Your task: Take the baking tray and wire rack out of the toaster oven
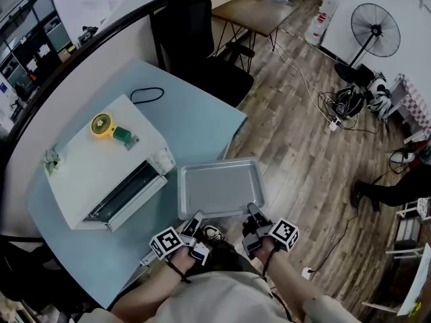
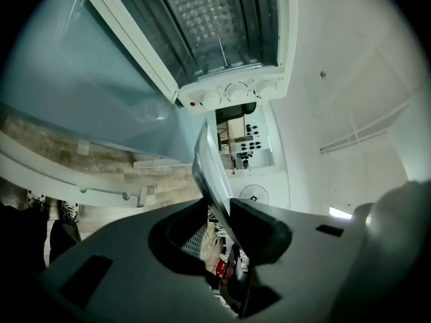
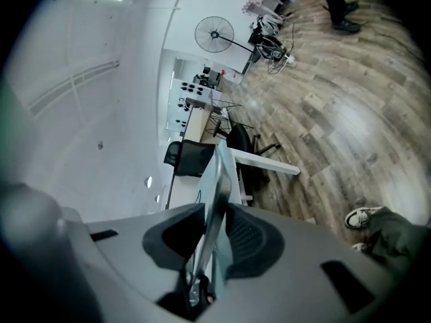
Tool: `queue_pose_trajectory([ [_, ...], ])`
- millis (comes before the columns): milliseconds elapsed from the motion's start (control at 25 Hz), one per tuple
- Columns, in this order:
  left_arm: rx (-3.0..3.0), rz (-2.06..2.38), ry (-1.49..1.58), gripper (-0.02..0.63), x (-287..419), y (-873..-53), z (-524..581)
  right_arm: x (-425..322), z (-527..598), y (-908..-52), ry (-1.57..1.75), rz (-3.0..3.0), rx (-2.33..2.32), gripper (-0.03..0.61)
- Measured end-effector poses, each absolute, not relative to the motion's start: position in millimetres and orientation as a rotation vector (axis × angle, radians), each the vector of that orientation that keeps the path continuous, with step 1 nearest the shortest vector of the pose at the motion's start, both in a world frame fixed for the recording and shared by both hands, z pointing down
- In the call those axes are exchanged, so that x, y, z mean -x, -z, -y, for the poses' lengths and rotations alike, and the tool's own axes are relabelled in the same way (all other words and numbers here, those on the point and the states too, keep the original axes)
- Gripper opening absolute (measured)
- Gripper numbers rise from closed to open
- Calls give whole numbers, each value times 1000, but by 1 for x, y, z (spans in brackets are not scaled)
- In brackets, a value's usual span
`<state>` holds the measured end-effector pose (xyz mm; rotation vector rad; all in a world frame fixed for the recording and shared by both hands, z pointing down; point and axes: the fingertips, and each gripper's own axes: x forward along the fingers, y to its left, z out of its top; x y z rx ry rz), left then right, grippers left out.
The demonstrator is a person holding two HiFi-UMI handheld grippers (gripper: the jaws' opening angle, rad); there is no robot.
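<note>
You have the flat grey metal baking tray (image 1: 219,188) out of the boxy white toaster oven (image 1: 101,157), so the first half of the job looks done. The tray sits level in front of you, to the right of the oven. It straddles the near right edge of the pale blue table (image 1: 195,116), with its right part over the wooden floor. Whether it rests on the table or hangs just above it, I cannot tell.

Both claws carry it by its near rim. Your left gripper (image 1: 194,219) is closed to a narrow gap on the rim near the left corner; in the left gripper view the thin tray edge (image 2: 205,167) runs straight between its pads. Your right gripper (image 1: 254,211) is pinched on the same rim near the right corner, and the right gripper view shows the tray edge (image 3: 217,180) clamped between the two dark pads.

The oven stands near the table's left edge with its glass door (image 1: 128,195) dropped open toward you. A grid pattern shows inside the cavity (image 2: 215,19) in the left gripper view, which I take to be the wire rack, not yet pulled.

What is left, as I judge it, is to set the tray down on a bare part of the table, let go with both claws, then reach into the open oven for the rack.
</note>
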<state>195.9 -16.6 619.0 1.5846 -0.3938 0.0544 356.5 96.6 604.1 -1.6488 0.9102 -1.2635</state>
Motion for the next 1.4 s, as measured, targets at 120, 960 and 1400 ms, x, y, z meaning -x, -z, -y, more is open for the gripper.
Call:
queue_pose_trajectory([
  [120,-1562,403,-78,107,-209,-627,20,-372,-92,-610,1251,-902,1667,100],
  [960,-1457,506,-94,107,-296,-679,84,-489,27,-677,1288,-944,1725,101],
  [1400,-1349,626,-56,95,-323,-717,110,-527,100,-718,1383,-950,1805,61],
])
